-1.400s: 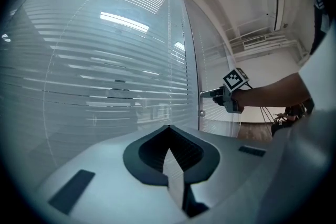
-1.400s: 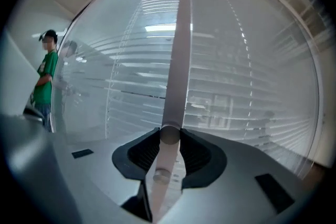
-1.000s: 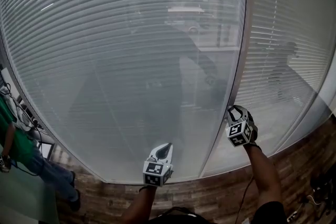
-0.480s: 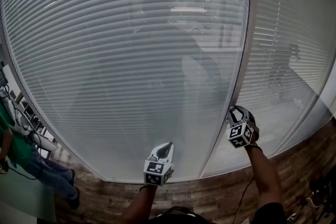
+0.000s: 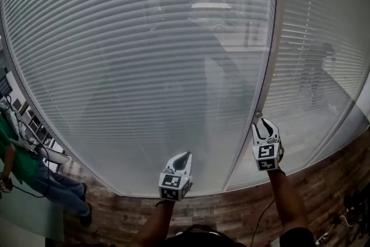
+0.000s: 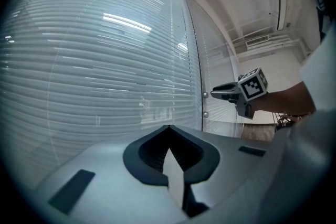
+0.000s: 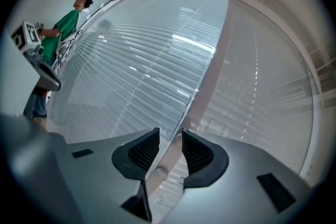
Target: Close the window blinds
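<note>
Noted blinds (image 5: 144, 66) less see-through than a second ago, both sides of mullion (image 5: 269, 66), and right gripper (image 5: 265, 122) rolled upright. Found knob (image 7: 160, 170) on mullion, axis pointing out at right jaws; part-open around it, seemingly clamped. Kept left gripper (image 5: 184, 159) pinched shut, empty, well left of mullion. Got knob in jaw gap only from right gripper view; head view gives slat spread.
</note>
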`<state>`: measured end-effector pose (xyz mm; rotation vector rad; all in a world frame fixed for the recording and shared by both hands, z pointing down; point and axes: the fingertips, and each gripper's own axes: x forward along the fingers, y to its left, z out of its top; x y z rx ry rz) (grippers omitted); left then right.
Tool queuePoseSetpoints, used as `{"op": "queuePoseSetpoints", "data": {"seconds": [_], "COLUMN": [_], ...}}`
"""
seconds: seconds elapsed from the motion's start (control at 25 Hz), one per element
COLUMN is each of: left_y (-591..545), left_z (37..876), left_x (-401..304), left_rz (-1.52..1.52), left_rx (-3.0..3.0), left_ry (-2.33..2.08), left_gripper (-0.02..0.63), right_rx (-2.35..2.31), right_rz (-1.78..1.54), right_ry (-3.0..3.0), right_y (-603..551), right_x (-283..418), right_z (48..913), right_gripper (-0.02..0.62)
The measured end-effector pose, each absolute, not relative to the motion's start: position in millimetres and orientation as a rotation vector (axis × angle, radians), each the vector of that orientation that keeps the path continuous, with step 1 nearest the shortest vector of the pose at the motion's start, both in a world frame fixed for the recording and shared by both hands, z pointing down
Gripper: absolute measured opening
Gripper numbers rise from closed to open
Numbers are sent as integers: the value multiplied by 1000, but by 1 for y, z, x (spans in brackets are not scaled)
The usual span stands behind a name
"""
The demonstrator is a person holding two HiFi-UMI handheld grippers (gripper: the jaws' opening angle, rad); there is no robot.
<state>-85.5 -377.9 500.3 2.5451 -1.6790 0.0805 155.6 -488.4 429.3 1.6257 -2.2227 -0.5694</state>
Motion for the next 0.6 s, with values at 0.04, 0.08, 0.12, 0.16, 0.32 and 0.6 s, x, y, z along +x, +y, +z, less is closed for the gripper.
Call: {"op": "queuePoseSetpoints", "data": {"seconds": [0.04,0.08,0.12,0.16,0.32,0.6], "left_y": [-377,-376,-376,-377,-376,-362], "left_z": [499,496,492,486,470,469], "left_x": [-85,-86,-87,-87,-82,-73], "left_rz": [79,76,72,66,57,58], "left_rx": [2535,2525,2517,2517,2551,2517], "left_ry": [-1682,-1693,-1709,-1724,-1758,-1834], "left_gripper": [-5,-5,-5,-5,-5,-5], "right_rx": [1648,1672,1693,1705,1681,1755], "right_rz": [-529,-484,-444,-421,-343,-232], "right_ry": [-2270,-2315,-2354,-2381,-2485,-2573], "right_y": [-480,-471,-462,-455,-432,-409], "right_x": [152,147,142,138,121,122], "right_z": [425,421,417,414,408,409], "right_gripper": [126,126,126,126,126,32]}}
